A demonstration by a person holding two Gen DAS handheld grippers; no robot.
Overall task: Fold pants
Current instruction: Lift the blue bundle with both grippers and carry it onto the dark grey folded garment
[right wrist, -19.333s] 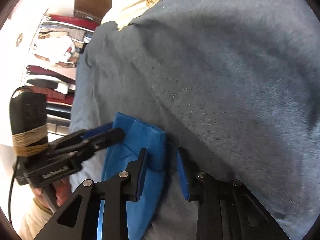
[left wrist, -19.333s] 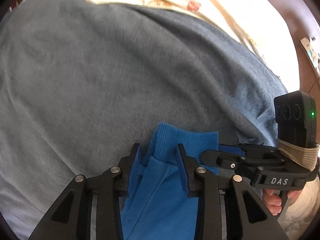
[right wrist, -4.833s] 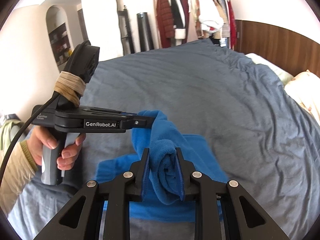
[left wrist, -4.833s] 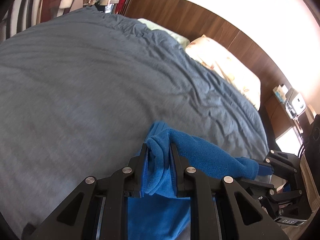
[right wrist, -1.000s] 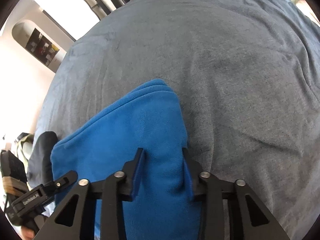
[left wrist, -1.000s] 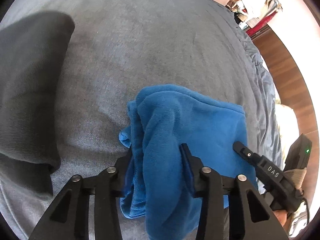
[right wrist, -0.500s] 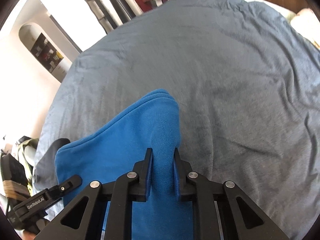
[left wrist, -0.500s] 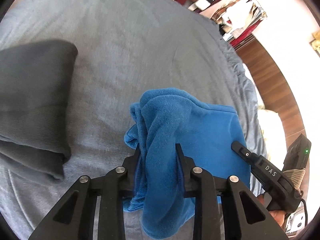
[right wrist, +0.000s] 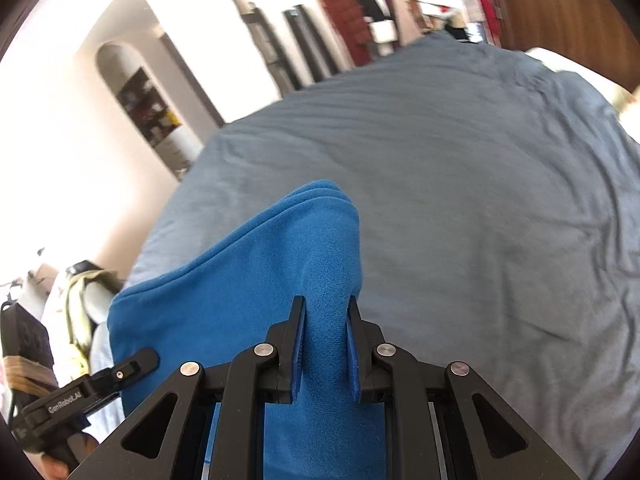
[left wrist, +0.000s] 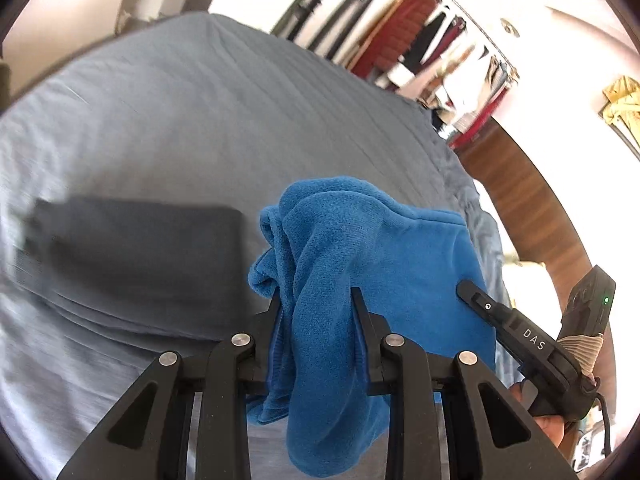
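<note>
The folded blue fleece pants (left wrist: 376,256) hang lifted above the grey bed cover (left wrist: 192,112). My left gripper (left wrist: 316,300) is shut on one bunched end of them. My right gripper (right wrist: 326,312) is shut on the other folded edge of the pants (right wrist: 256,280). In the left wrist view the right gripper (left wrist: 472,292) shows at the right, against the pants. In the right wrist view the left gripper (right wrist: 136,360) shows at the lower left, at the pants' far edge.
A folded dark grey garment (left wrist: 136,256) lies on the bed to the left of the pants. A clothes rack (left wrist: 432,44) stands beyond the bed, with a wooden headboard (left wrist: 516,184) at the right. The bed cover (right wrist: 480,200) spreads to the right.
Both grippers have risen and tilted up with the pants, so more of the room shows. The dark grey garment now sits closer to the left gripper.
</note>
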